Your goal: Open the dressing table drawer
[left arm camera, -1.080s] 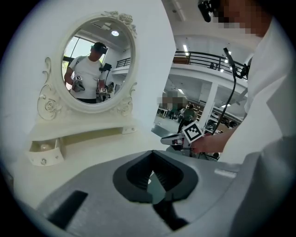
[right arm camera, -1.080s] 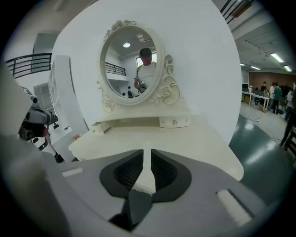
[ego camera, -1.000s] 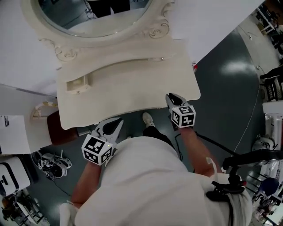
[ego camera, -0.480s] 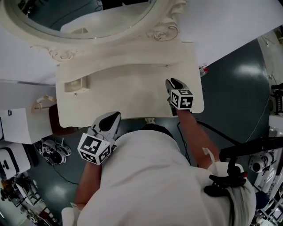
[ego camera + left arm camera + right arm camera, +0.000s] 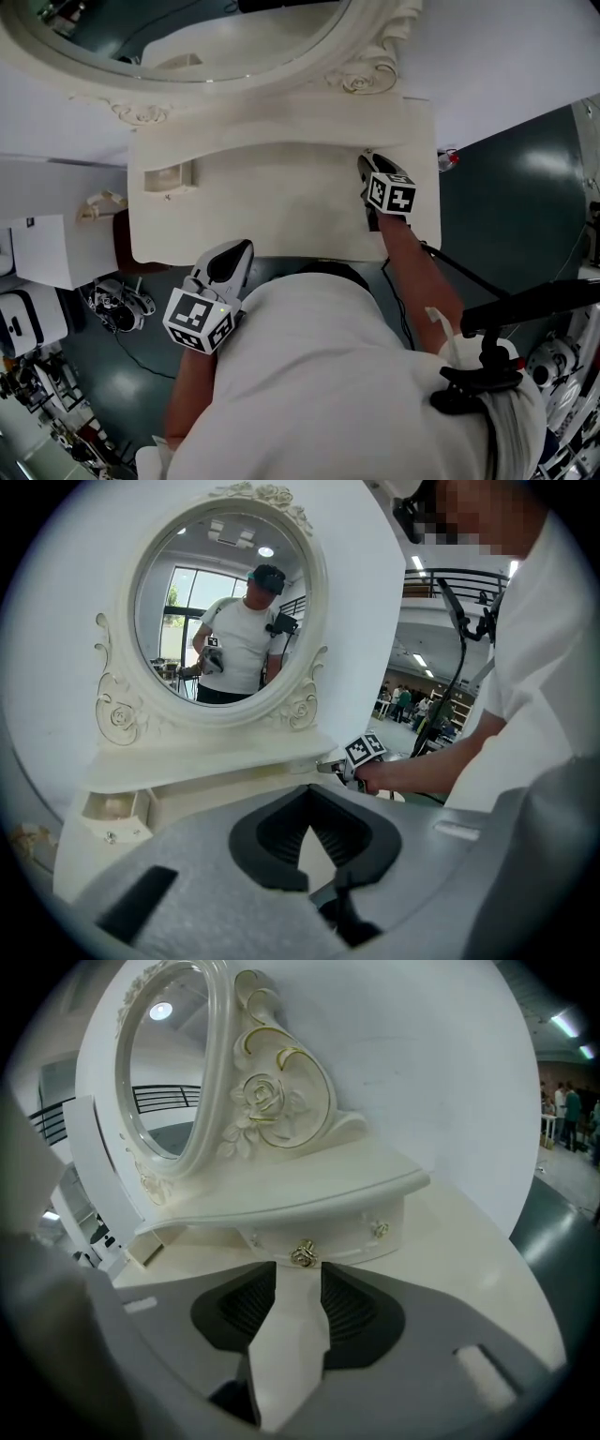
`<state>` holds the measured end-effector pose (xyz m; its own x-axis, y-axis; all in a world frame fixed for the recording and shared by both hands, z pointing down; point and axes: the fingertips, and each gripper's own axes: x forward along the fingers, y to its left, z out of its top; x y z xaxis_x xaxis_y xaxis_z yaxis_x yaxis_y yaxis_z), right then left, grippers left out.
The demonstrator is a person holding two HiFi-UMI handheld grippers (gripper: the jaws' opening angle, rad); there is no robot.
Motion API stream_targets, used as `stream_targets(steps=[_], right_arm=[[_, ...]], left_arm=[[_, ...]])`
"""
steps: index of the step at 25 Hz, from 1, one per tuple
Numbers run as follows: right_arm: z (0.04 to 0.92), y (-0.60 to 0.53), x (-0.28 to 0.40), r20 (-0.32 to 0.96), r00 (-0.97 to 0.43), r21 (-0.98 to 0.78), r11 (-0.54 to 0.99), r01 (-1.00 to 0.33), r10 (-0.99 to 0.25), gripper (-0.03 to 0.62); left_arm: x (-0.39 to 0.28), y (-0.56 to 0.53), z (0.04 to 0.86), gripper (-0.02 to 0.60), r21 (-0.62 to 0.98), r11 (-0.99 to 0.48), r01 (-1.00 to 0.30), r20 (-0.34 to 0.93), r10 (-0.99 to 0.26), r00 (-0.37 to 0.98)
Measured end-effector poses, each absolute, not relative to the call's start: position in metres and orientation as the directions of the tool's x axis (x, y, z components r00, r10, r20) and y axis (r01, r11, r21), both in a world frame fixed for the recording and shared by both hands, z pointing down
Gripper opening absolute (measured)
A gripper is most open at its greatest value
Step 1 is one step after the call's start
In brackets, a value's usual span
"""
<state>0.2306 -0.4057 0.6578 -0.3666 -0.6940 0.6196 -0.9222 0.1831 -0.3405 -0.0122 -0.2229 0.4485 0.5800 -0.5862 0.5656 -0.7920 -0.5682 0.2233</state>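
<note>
The small drawer (image 5: 352, 1234) at the surface's far right looks closed. The right gripper (image 5: 300, 1274) has its empty jaws opening just before the drawer's gold knob (image 5: 303, 1253); gripping and pulling remain. The left gripper (image 5: 309, 810) has its jaws together, holding nothing.

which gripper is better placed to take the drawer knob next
Right. The right gripper sits over the tabletop, jaws opening and empty, the gold knob just ahead of their tips. The left gripper hangs at its front edge, jaws together.
</note>
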Motion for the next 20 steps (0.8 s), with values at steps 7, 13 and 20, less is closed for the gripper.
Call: stream_targets(steps=[7, 13, 20], right_arm=[[0.656, -0.415, 0.225, 0.608, -0.366, -0.357, 0.169, -0.919, -0.705, 0.148], [0.651, -0.417, 0.225, 0.601, -0.362, -0.339, 0.182, -0.923, -0.713, 0.097], [0.652, -0.415, 0.225, 0.609, -0.362, -0.334, 0.186, -0.924, -0.706, 0.093]], left_arm=[[-0.019, -0.218, 0.447, 0.003, 0.215, -0.553, -0.805, 0.577, -0.593, 0.561], [-0.02, -0.216, 0.445, 0.003, 0.214, -0.546, -0.81, 0.581, -0.595, 0.555], [-0.018, -0.215, 0.446, 0.003, 0.212, -0.548, -0.809, 0.582, -0.595, 0.555]])
